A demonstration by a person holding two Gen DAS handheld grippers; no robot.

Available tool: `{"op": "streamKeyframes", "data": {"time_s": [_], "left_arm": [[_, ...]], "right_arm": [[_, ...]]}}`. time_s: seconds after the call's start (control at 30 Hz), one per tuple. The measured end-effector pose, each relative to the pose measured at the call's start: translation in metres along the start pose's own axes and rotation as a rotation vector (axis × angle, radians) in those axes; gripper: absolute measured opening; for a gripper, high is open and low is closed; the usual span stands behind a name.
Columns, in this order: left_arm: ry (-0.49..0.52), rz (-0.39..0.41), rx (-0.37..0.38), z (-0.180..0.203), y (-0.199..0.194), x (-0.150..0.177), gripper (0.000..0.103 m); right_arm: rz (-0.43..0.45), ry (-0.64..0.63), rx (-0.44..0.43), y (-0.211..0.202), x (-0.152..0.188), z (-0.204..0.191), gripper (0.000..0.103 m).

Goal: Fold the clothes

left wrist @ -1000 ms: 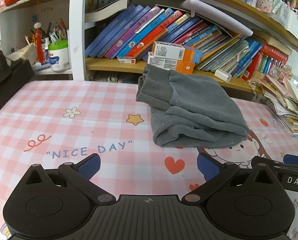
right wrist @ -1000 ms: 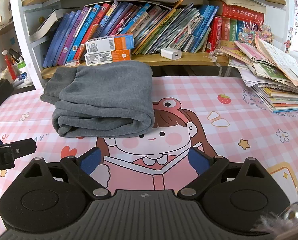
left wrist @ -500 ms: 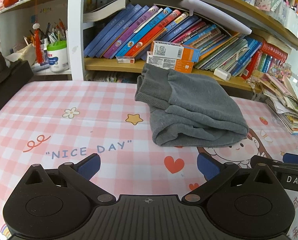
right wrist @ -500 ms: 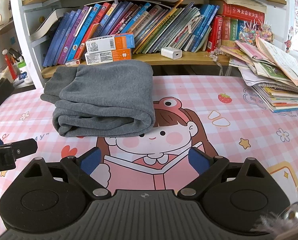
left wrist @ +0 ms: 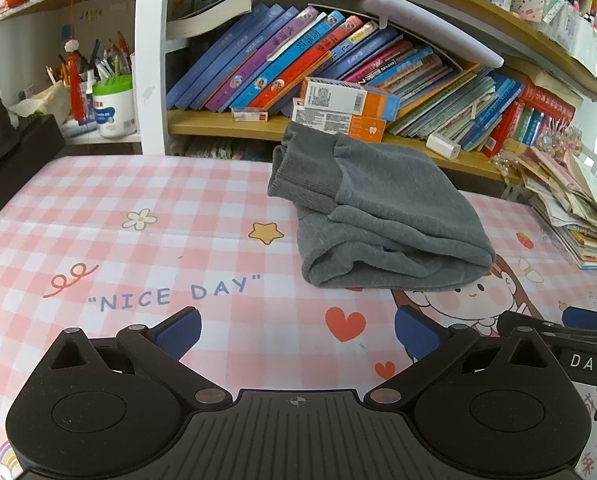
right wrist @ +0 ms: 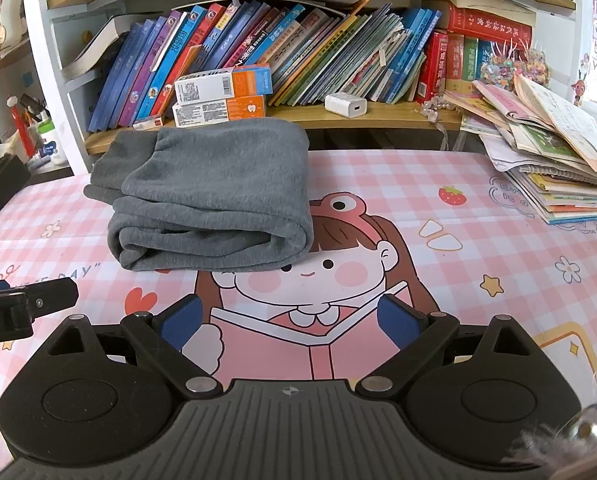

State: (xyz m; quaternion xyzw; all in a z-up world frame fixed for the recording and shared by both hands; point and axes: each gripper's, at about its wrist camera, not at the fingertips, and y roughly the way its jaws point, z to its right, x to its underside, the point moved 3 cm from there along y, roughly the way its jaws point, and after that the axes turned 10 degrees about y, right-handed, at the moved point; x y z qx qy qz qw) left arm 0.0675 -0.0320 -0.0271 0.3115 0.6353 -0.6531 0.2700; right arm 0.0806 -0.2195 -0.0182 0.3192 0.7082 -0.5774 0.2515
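A: Where is the garment?

B: The grey garment lies folded into a thick bundle on the pink checked tabletop, towards its far edge, just in front of the lower bookshelf. Its ribbed cuff end points to the shelf, and the rolled fold faces the cameras.

A: And the 2 tools?

B: The left hand-held gripper hovers over the "NICE DAY" print with its blue pads spread wide and nothing between them. The right hand-held gripper is likewise spread, empty, above the cartoon girl printed on the cloth. Both sit near the garment but apart from it.

A: Anything around it?

B: 2 orange-and-white boxes are stacked on the shelf right behind the bundle, before a row of leaning books. A loose pile of magazines rests at the tabletop's right side.
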Motion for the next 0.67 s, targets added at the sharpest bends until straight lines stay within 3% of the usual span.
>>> {"op": "streamKeyframes", "data": {"time_s": [0.23,0.67], "left_arm": [[-0.001,0.02,0.049,0.0007,-0.0041,-0.0001,0.103],[0.019,0.028,0.045,0.0027,-0.0036,-0.0013,0.103]], "right_arm": [[-0.002,-0.001,0.0,-0.0003,0.0012,-0.0004,0.094],[-0.014,-0.012,0.0,0.0036,0.003,-0.002,0.094]]}}
